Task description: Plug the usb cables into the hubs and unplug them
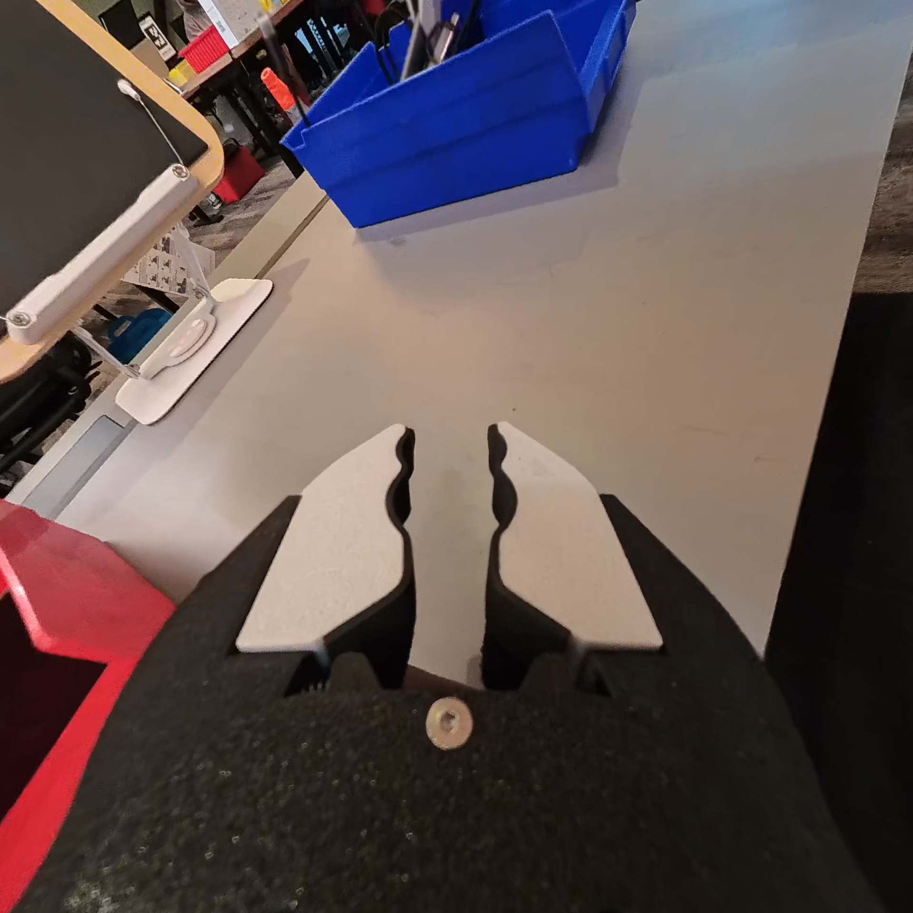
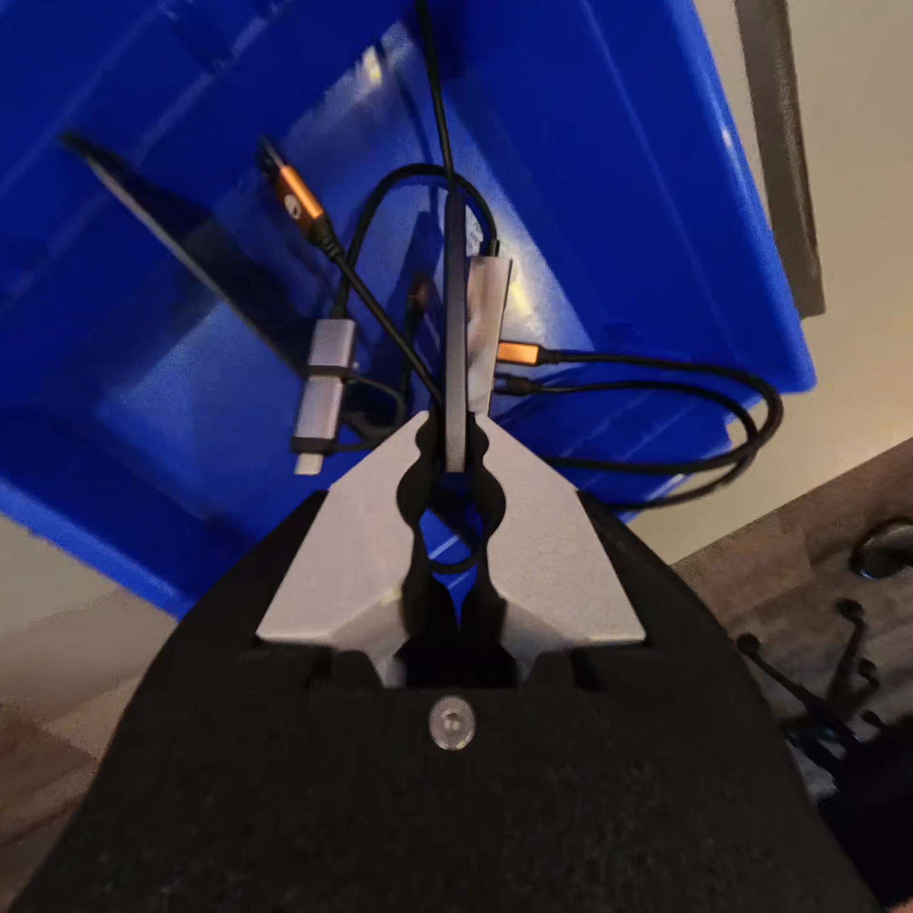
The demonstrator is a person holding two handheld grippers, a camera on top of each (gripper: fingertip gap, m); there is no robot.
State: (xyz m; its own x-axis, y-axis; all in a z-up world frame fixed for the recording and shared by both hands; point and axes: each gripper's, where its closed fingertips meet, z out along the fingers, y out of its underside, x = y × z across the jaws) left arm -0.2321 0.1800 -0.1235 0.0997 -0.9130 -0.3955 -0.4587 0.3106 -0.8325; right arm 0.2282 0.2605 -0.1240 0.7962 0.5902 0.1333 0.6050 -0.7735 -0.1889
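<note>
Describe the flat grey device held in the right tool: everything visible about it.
The grey device is a thin, flat, metallic-looking slab seen edge-on. The right tool is shut on its near end, over the blue bin. A lighter silver face shows along its right side. An orange-tipped plug and a second black plug enter that side, and their black cables loop out over the bin's edge. Motion blur hides finer details.
</note>
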